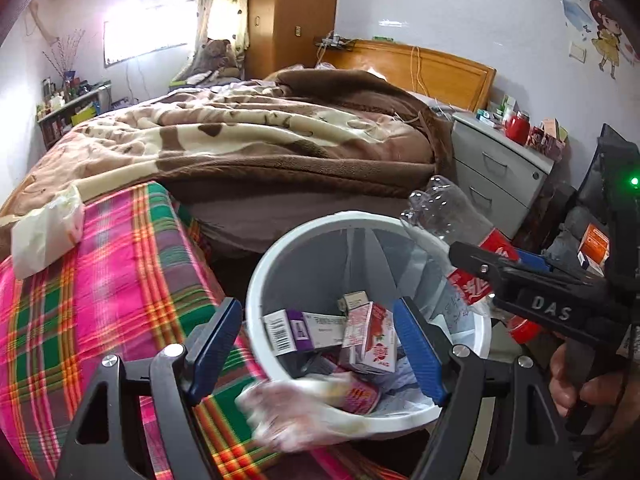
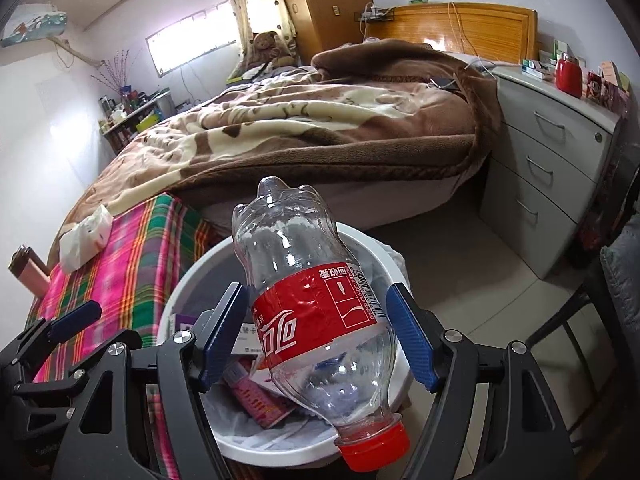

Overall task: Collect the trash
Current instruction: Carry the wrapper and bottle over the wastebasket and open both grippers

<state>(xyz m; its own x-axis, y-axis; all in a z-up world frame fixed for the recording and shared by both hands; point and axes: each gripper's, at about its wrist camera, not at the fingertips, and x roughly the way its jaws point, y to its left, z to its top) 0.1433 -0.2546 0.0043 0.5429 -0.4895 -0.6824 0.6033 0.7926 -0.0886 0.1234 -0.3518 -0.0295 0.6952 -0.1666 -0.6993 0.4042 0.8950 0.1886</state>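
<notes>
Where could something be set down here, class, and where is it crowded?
Free: the plaid cloth between the white bag and the bin, and the floor tiles between bin and drawers. Crowded: the bin, under the bottle, and the drawer top.

**Bin Beside the Bed, Bottle Above It**

The bin [image 1: 366,360] stands on the floor [image 2: 460,264] at the bed's [image 1: 248,136] near edge, cartons [image 1: 370,340] lying inside it. The plaid cover [image 1: 100,300] lies at the bin's 9 o'clock, with a tissue pack [image 1: 46,236] on it towards 10 o'clock. A plastic glove [image 1: 304,412] drapes over the bin's rim at 6 o'clock. The bottle [image 2: 316,300] sits between the right tool's [image 2: 320,336] fingers, over the bin's 3 o'clock rim, cap nearest the camera. The drawer unit [image 2: 560,152] stands at 2 o'clock, beside the headboard [image 2: 460,26]. The left tool [image 1: 316,352] hangs over the bin's near rim.
</notes>
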